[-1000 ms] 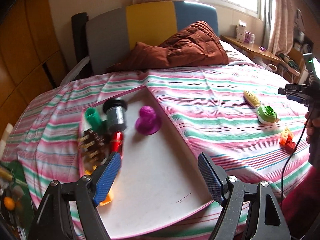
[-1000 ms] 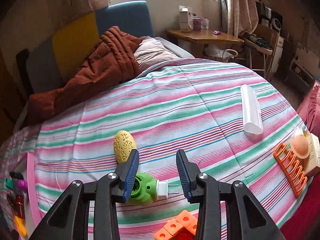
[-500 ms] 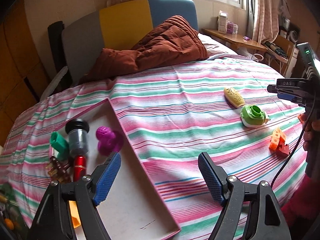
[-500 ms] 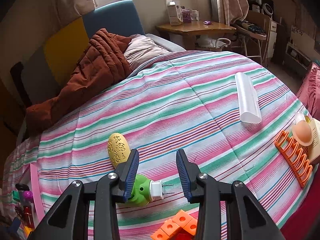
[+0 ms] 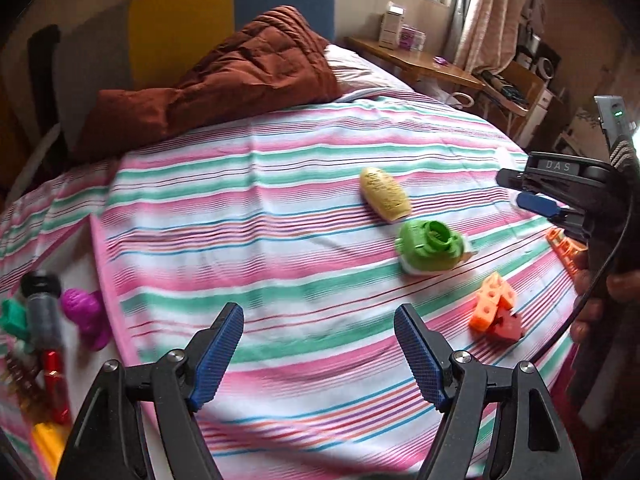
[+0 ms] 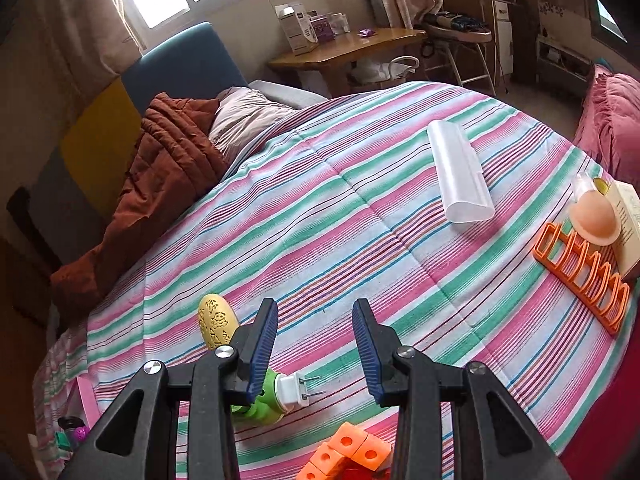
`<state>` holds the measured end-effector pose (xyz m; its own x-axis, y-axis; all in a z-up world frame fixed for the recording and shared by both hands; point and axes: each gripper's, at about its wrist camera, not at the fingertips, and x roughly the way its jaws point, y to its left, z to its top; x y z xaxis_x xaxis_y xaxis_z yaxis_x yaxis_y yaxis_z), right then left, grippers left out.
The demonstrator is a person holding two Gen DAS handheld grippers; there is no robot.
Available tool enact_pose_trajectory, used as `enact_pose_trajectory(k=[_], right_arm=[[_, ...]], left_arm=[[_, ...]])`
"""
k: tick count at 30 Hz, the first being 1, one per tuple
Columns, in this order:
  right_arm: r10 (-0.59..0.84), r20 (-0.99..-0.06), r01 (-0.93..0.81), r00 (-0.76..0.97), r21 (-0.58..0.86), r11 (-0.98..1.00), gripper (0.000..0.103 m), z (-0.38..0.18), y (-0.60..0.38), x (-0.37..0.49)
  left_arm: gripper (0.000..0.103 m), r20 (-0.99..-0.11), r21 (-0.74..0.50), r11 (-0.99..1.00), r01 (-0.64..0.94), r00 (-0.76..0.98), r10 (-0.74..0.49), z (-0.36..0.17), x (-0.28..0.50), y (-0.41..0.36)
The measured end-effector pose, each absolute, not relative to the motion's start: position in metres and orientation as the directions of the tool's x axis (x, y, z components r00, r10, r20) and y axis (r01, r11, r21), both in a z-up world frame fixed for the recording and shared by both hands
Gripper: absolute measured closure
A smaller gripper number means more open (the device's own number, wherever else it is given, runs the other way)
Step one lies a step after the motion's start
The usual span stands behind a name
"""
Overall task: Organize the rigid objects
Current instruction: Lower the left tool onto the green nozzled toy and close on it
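Now my left claw (image 5: 318, 350), spread and empty, has swung right off the tray (image 5: 82, 248) of sorted toys toward the green plug-in device (image 5: 430, 248) on the bed; my right claw (image 6: 316, 344) hovers half spread, empty, just beside it.

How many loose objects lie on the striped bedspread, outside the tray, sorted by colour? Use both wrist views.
Yellow: 1, the patterned oval
Green: 1, the plug-in device
Orange: 3, the block cluster, the slotted rack, the dome-shaped piece
Translucent white: 1, the tube-shaped case
Cream: 1, the box
Total: 7
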<state>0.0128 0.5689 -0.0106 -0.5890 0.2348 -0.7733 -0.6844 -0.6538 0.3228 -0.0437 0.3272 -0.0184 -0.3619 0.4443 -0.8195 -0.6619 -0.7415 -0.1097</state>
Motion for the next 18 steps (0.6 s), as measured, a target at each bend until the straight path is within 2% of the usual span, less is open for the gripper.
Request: enact_pose_trajectory(k=[4, 10, 18], right_arm=[[0.217, -0.765, -0.677, -0.607, 0.354, -0.645, 0.065, -0.010, 0.571, 0.015], [0.208, -0.744, -0.692, -0.635, 0.428, -0.582, 0.061, -0.010, 0.585, 0.026], [0.170, -0.733, -0.683, -0.658, 0.488, -0.543, 0.060, -0.013, 0.591, 0.031]], left_arm=[[0.024, -0.821, -0.140, -0.709, -0.691, -0.319, 0.474, -0.022, -0.046, 0.359], [0.013, -0.806, -0.034, -0.556, -0.831, -0.306, 0.506, -0.027, -0.036, 0.410], [0.013, -0.813, 0.074, -0.369, -0.926, -0.271, 0.516, -0.043, -0.034, 0.454]])
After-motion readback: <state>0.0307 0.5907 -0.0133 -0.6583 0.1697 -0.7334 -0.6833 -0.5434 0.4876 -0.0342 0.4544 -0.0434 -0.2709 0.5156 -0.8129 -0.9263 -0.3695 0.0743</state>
